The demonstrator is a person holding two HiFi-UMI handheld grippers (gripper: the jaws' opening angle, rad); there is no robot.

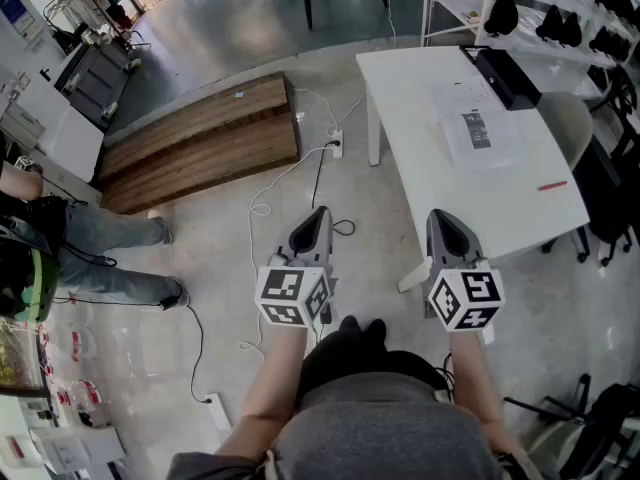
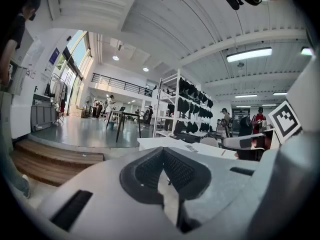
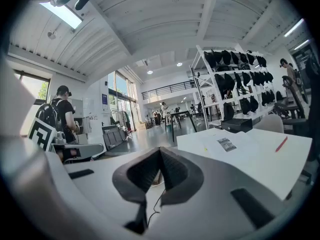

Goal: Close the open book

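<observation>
Overhead, the head view shows the open book [image 1: 472,128] lying flat on the white table [image 1: 420,158], its pale pages carrying one dark printed block too small to read. A red pen [image 1: 552,185] lies on the table nearer the person than the book, and a black box [image 1: 505,76] sits at the table's far end, closed. Left of the table, cables [image 1: 300,163] trail over the grey concrete floor from a power strip [image 1: 337,146] beside a table leg, with a wooden platform [image 1: 200,138] further left. The left gripper [image 1: 318,216] and right gripper [image 1: 440,220] hang short of the table's near edge, well apart from the book

Next, the left gripper view: its ribbed jaws meet at the tips with nothing between them. Beyond the table stands a white rack [image 2: 186,109] filled with dark items

Lastly, the right gripper view: these jaws are also pressed together and empty. The book lies out on the table ahead, untouched. A person with a backpack [image 3: 57,116] stands left of the table
</observation>
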